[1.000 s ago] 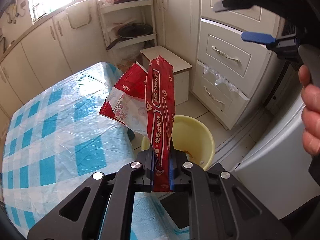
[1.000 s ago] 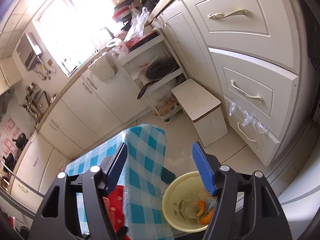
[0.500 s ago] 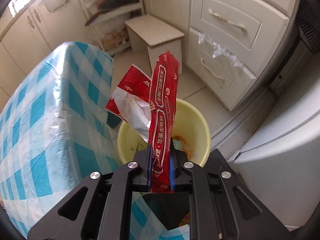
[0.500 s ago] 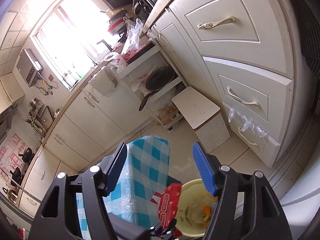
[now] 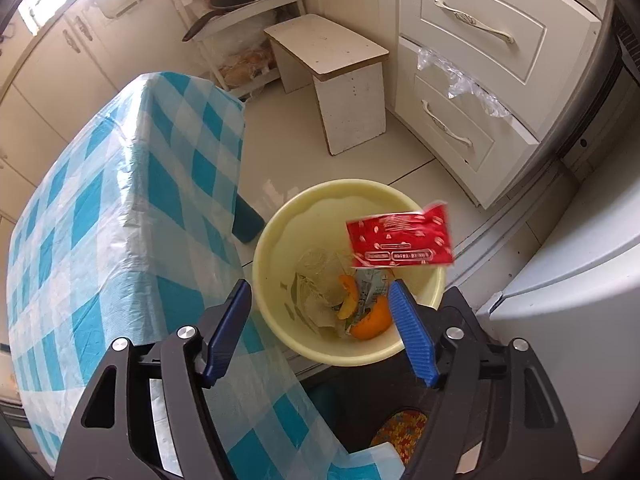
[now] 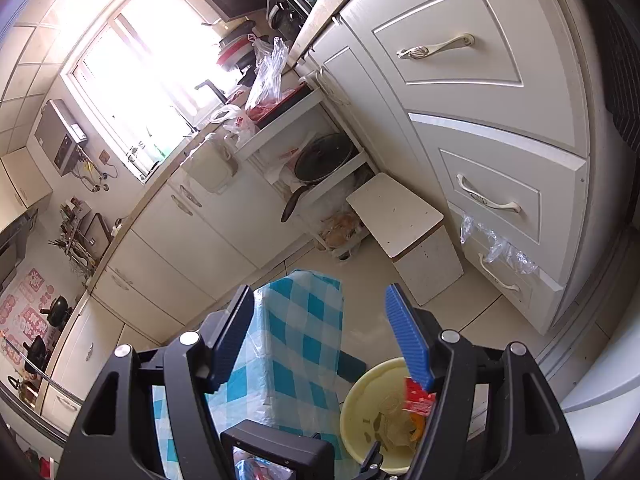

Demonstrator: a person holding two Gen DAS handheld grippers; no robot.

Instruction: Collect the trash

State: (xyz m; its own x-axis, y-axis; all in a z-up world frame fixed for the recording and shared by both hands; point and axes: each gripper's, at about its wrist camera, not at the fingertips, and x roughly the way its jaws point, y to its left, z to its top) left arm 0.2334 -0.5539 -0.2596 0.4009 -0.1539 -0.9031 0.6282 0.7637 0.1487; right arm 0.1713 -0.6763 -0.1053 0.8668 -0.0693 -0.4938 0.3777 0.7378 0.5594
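Observation:
A red snack wrapper (image 5: 400,242) hangs free in the air over the far right rim of the yellow bin (image 5: 276,240), blurred by motion. The bin stands on the floor and holds orange peel (image 5: 370,320) and crumpled wrappers. My left gripper (image 5: 320,300) is open and empty, directly above the bin. My right gripper (image 6: 320,320) is open and empty, higher up. In the right wrist view the bin (image 6: 360,412) and the red wrapper (image 6: 418,400) show at the bottom, partly behind the right finger.
A table with a blue checked cloth (image 5: 120,208) stands left of the bin. A small white stool (image 5: 336,76) sits beyond it. Cream drawers (image 5: 472,80) line the right side, and a grey appliance (image 5: 580,320) is at the near right.
My left gripper moved over the bin, tilted down and opened. The red wrapper left its fingers and now falls over the bin. The right gripper stayed open.

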